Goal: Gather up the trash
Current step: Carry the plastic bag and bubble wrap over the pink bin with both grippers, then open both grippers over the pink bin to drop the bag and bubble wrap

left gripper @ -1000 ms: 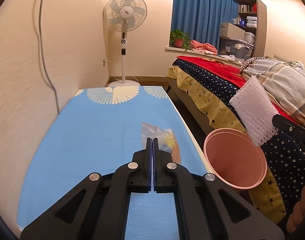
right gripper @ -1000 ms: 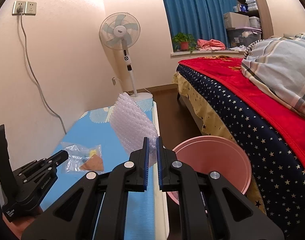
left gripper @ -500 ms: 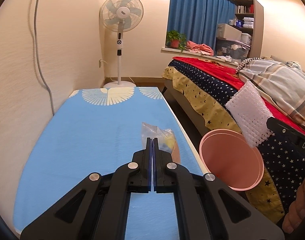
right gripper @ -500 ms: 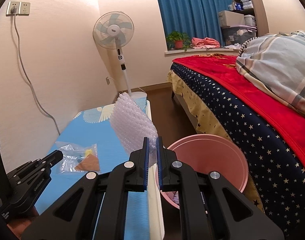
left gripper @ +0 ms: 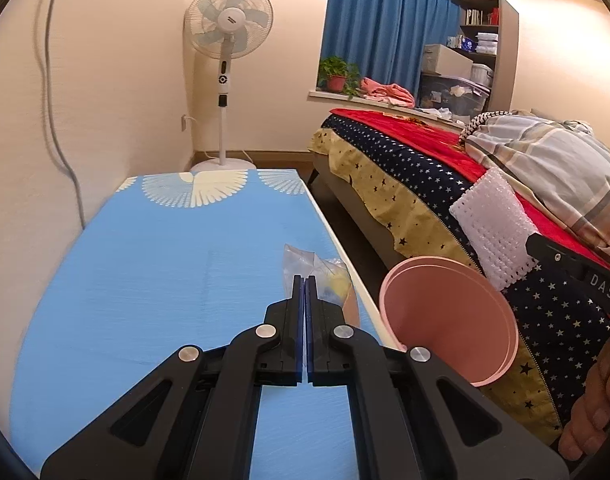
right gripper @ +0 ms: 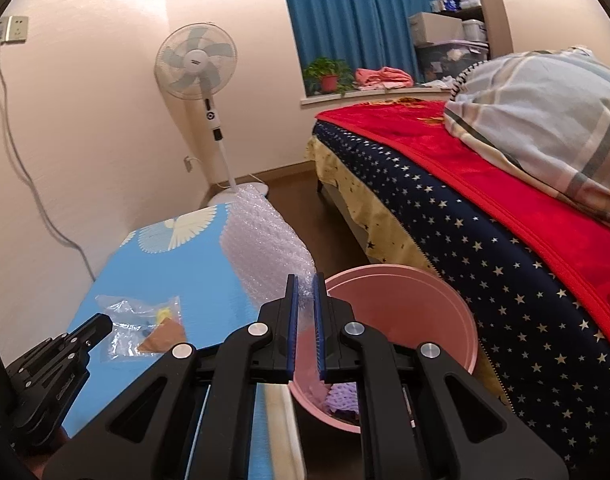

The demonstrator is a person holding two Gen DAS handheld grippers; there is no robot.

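My right gripper holds a sheet of bubble wrap upright over the table edge, beside the pink bin; its jaws stand slightly parted around the wrap. From the left wrist view the wrap hangs above the bin. My left gripper is shut and empty above the blue table. A clear plastic bag with yellow and brown bits lies just beyond its tips; it also shows in the right wrist view.
The bin stands on the floor between the table and a bed with a starry cover, and holds some purple trash. A standing fan is at the far wall. A cable runs down the left wall.
My right gripper's jaws have parted a little around the bubble wrap and it has moved slightly toward the bin. The left gripper has stayed shut over the table.
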